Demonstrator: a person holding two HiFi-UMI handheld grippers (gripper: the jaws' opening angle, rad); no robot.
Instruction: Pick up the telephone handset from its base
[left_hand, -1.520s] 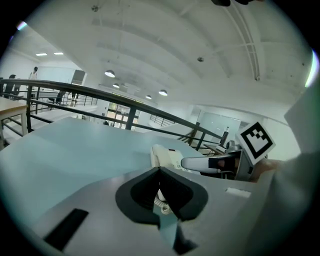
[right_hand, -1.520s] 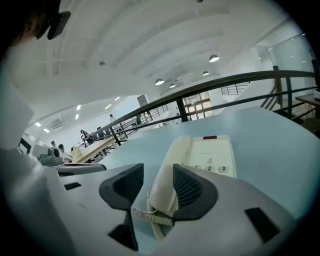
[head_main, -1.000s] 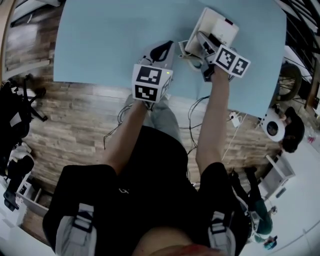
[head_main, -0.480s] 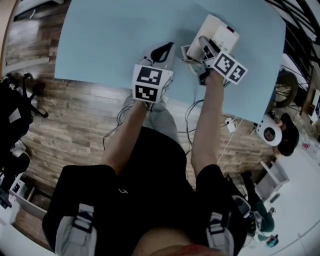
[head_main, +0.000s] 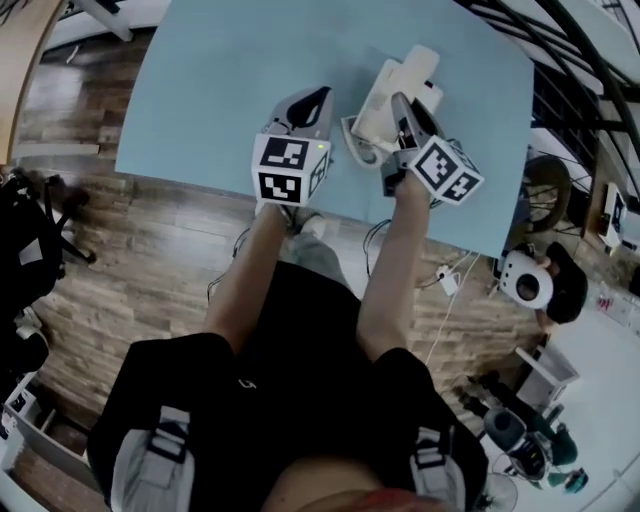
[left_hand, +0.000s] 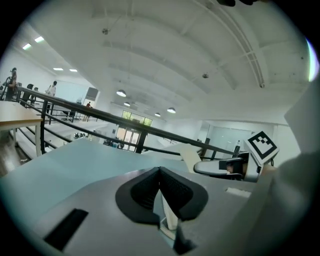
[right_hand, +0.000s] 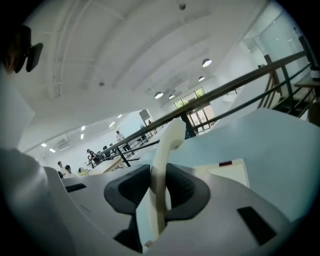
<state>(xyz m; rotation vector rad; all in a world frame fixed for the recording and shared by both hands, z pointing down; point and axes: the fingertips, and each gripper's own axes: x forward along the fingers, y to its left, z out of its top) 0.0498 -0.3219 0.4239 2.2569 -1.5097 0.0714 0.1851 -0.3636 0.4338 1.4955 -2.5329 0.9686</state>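
The cream telephone handset (right_hand: 161, 165) stands on edge between the pads of my right gripper (right_hand: 159, 171), whose jaws are closing and press on it. In the head view the handset (head_main: 380, 100) hangs tilted above the light blue table (head_main: 220, 90), and its white base (head_main: 432, 95) lies just right of it. From the right gripper view, that base (right_hand: 230, 172) with its red mark is behind the jaws. My right gripper (head_main: 398, 108) reaches in from the table's near edge. My left gripper (head_main: 316, 100) hovers to the handset's left with nothing in it, its pads meeting (left_hand: 160, 171).
A cord (head_main: 356, 150) trails from the handset's near end toward the table edge. Cables lie on the wood floor (head_main: 150, 250) below. A black railing (left_hand: 100, 117) runs beyond the table's far side. A seated person (head_main: 565, 285) is at the right.
My right gripper's jaws have closed on the handset and carried it up off its base. My left gripper has also risen.
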